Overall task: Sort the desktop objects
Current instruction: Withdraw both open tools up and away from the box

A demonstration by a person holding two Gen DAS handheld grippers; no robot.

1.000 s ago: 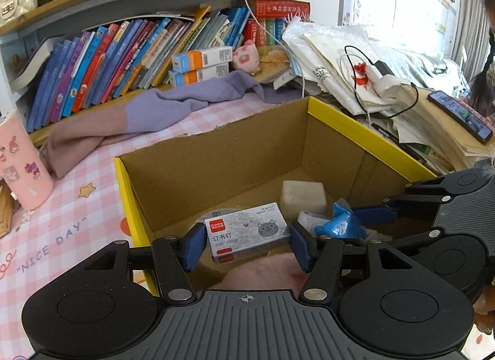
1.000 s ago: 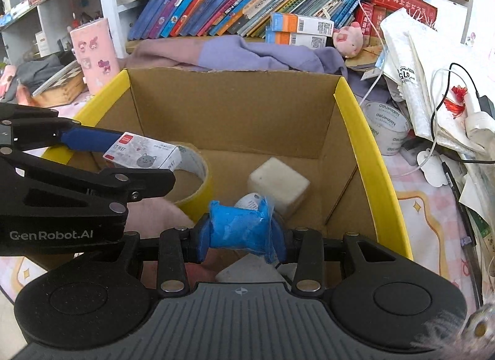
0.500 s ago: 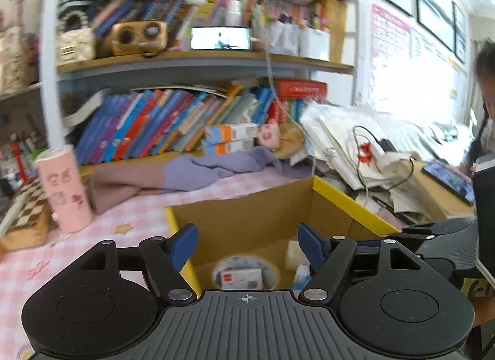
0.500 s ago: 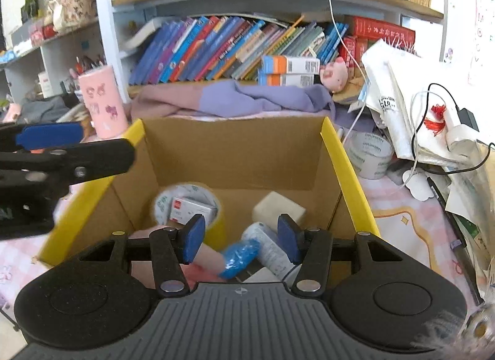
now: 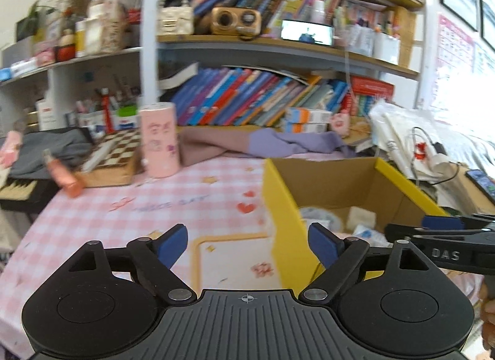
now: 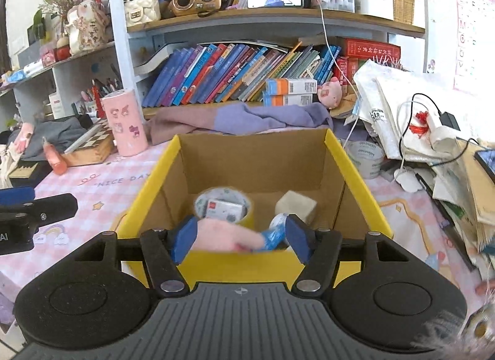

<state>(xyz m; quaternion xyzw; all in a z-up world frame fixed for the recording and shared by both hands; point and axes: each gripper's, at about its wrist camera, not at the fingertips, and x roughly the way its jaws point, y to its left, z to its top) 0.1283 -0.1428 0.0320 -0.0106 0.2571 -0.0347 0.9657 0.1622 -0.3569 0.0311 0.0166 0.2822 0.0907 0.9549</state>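
**Operator:** What is the risk condition at this point?

**Technician:** Both tools are empty above the desk (image 5: 185, 205). The left gripper (image 5: 247, 245) has its fingers well apart and opening, with nothing between them. The right gripper (image 6: 239, 237) has its fingers partly apart and also opening; the pink object (image 6: 225, 237) and blue packet (image 6: 273, 237) seen in the gap lie inside the cardboard box (image 6: 260, 155), not gripped. Likely faults, in my judgement: a finger catching the box's yellow rim and shifting it, or the two tools colliding, since they are close beside each other.

**Operator:** Where are the sorted items?

**Technician:** In the box: the staple box (image 6: 224, 209) rests in the tape roll (image 6: 250, 219), with the white block (image 6: 295, 205) beside it.

**Operator:** Change against the frame one second prior?

**Technician:** Then the left fingers clamped the staple box and the right fingers clamped the blue packet, both over the box. Both items are now released, and both tools have withdrawn upward.
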